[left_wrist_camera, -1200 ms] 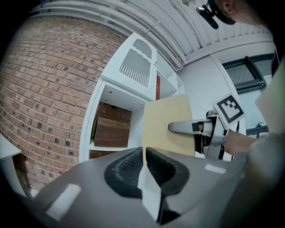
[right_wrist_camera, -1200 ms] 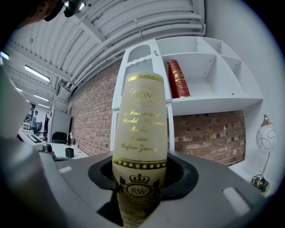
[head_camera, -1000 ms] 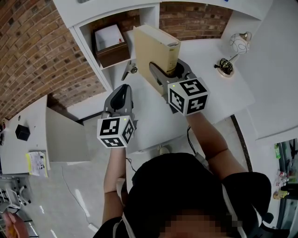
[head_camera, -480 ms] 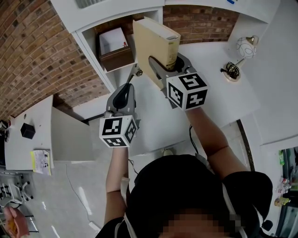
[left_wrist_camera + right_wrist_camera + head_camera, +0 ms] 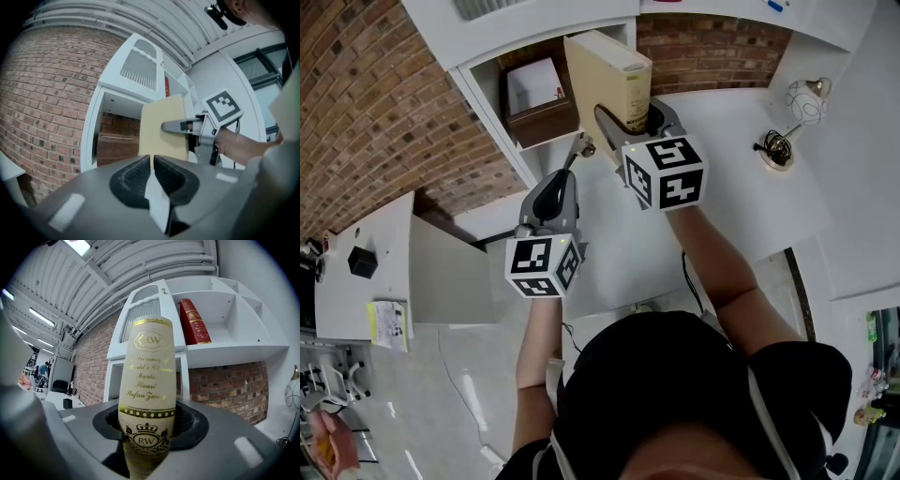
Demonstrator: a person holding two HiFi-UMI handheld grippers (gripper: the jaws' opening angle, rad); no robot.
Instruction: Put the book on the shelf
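Cream book [image 5: 602, 86] with gold-lettered spine stands upright, held just before the white shelf [image 5: 492, 117] opening.

The left gripper's [image 5: 153, 159] jaws are together. Ahead, the right gripper [image 5: 174, 126] grips an upright book [image 5: 161, 110] before the shelf [image 5: 101, 122]. A brick wall [image 5: 47, 103] stands left.

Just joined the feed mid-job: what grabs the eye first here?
A tall cream book with gold lettering stands upright in the right gripper, close in front of the white shelf on the brick wall. In its lower compartment sits a brown box with a white top; a red book stands on a higher shelf. The left gripper hangs beside, jaws shut and empty.
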